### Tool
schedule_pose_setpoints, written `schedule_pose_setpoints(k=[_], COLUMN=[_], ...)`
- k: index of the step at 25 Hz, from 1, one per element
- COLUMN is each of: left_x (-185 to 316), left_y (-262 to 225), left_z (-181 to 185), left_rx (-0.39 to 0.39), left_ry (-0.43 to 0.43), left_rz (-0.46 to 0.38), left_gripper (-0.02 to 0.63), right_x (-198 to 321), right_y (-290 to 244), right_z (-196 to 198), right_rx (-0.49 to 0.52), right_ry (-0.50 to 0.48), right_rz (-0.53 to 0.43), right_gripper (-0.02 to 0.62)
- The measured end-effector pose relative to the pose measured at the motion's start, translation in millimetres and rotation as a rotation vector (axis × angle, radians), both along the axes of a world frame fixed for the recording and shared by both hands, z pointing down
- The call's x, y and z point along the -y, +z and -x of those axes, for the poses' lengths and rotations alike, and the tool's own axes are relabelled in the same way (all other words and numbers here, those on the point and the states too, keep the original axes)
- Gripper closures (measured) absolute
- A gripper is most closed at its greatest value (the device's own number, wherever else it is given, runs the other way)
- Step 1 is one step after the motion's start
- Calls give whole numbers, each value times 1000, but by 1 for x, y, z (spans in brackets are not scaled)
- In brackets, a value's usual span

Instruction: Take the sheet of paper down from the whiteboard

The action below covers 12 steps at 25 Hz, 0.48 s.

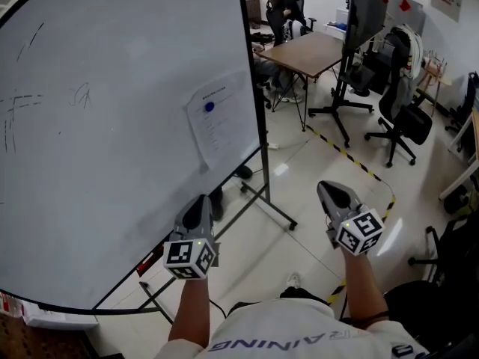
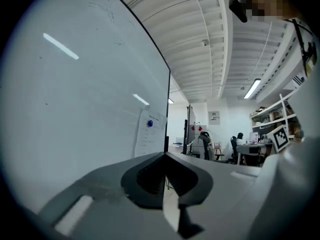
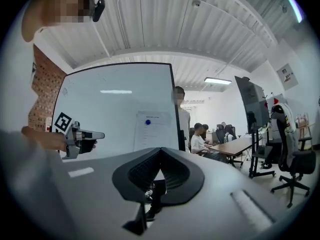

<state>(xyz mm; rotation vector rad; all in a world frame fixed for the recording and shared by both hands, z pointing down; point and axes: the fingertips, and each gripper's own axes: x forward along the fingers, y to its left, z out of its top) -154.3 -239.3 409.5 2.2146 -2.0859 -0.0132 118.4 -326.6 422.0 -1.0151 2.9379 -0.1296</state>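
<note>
Near the right edge of the whiteboard [image 1: 112,126], the paper [image 1: 222,118] hangs under a blue magnet [image 1: 209,106]. The left gripper [image 1: 200,200] and right gripper [image 1: 328,189] are closed, empty, well apart from it. 1 person [image 3: 184,124] stands behind the whiteboard.

The head camera looked steeply down from above the person's chest, with the whiteboard [image 1: 112,126] at left and the left claw [image 1: 200,202] and right claw [image 1: 329,191] near. The left claw's camera faced level along the board, very close to it, toward the far office. The right claw's camera stood farther right, facing the board. All three shared the sheet of paper [image 1: 223,122].
</note>
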Motion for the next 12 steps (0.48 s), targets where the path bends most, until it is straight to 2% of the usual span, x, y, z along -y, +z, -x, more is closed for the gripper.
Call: schedule_pose_setpoints(k=[5,12], left_x=[44,80], left_y=[-8,-18], left_z=[-18,-14], left_rx=[15,52], left_ry=[-66,-118], left_rz=[4,8], left_gripper=[604,604], right_x=[59,107], right_y=[-3,5], right_z=[-6,19], right_rx=[8,32], right_ry=[-82,-172], right_rz=[8,41], right_gripper=[588,589])
